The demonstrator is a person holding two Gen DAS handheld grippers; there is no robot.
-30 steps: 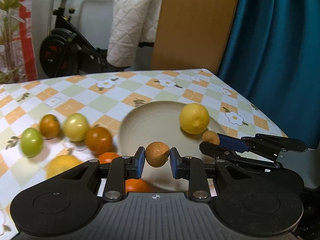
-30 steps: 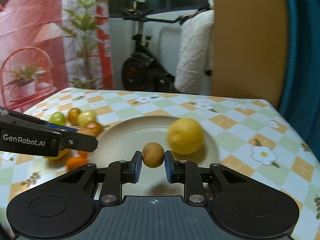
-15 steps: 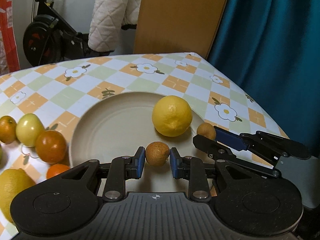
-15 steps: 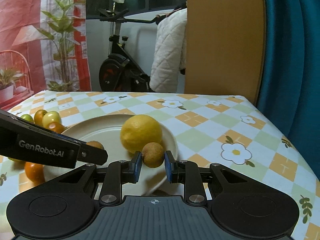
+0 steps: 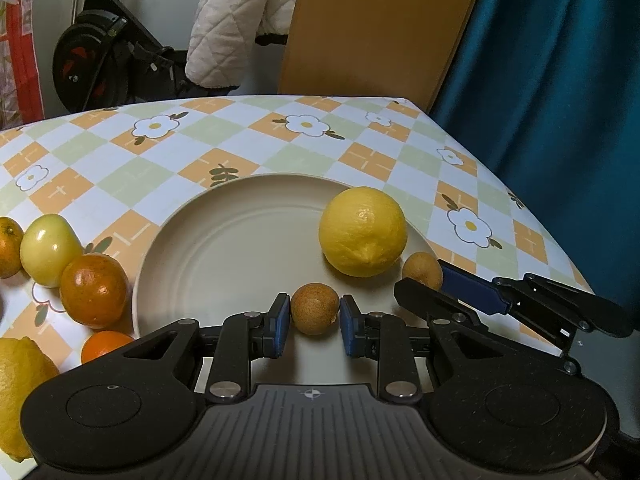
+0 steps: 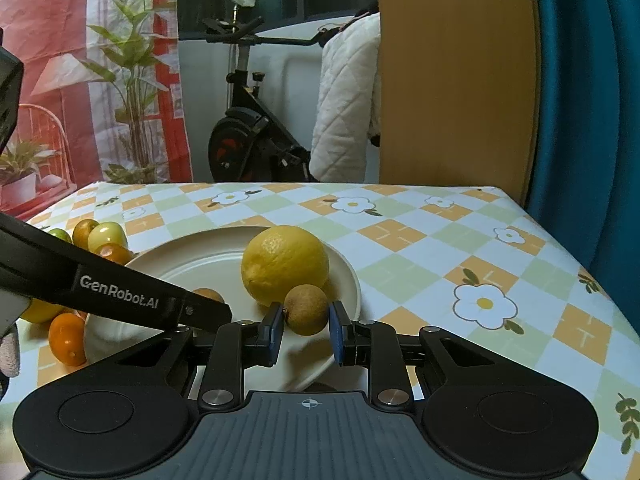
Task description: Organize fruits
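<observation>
A cream plate (image 5: 224,256) (image 6: 200,258) lies on the checked tablecloth with a large lemon (image 5: 362,231) (image 6: 285,265) on its right part. My left gripper (image 5: 313,320) is shut on a small brown round fruit (image 5: 314,309) over the plate's near rim. My right gripper (image 6: 306,324) is shut on a second small brown fruit (image 6: 306,309) (image 5: 422,270) just in front of the lemon, at the plate's right edge. In the right wrist view the left gripper (image 6: 208,312) reaches in from the left with its fruit (image 6: 208,295) partly hidden behind a finger.
Left of the plate lie an orange-brown fruit (image 5: 94,290), a pale green fruit (image 5: 50,248), a small orange (image 5: 105,344) and another lemon (image 5: 18,392). The table's right edge (image 5: 552,236) meets a teal curtain. An exercise bike stands beyond the far edge.
Both grippers moved right and forward over the plate with their brown fruits; the lemon and plate loom closer, and the loose fruits slid toward the left of both views.
</observation>
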